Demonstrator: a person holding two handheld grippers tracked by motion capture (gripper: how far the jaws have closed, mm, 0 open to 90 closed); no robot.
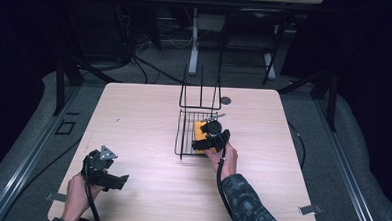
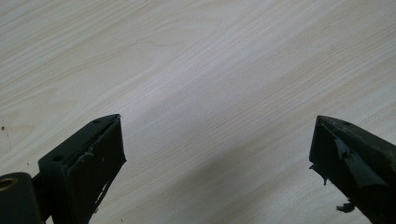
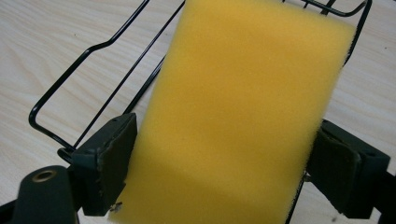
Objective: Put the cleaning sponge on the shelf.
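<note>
A yellow sponge (image 1: pixel 199 131) sits in the near right part of a black wire rack (image 1: pixel 184 136) at the middle of the table. My right gripper (image 1: pixel 209 139) reaches into the rack from the near side. In the right gripper view the sponge (image 3: pixel 233 112) spans the gap between the jaws, and both pads (image 3: pixel 116 154) press its long sides; my right gripper (image 3: pixel 226 154) is shut on it. Rack wires (image 3: pixel 60 79) run behind the sponge. My left gripper (image 1: pixel 122 180) rests low at the front left, jaws wide apart over bare wood (image 2: pixel 217 140).
The rack has a tall wire back (image 1: pixel 200 93) on its far side. A small dark round spot (image 1: pixel 226 100) lies on the light wooden table (image 1: pixel 144 113) behind the rack. Table legs and cables stand on the floor beyond the far edge.
</note>
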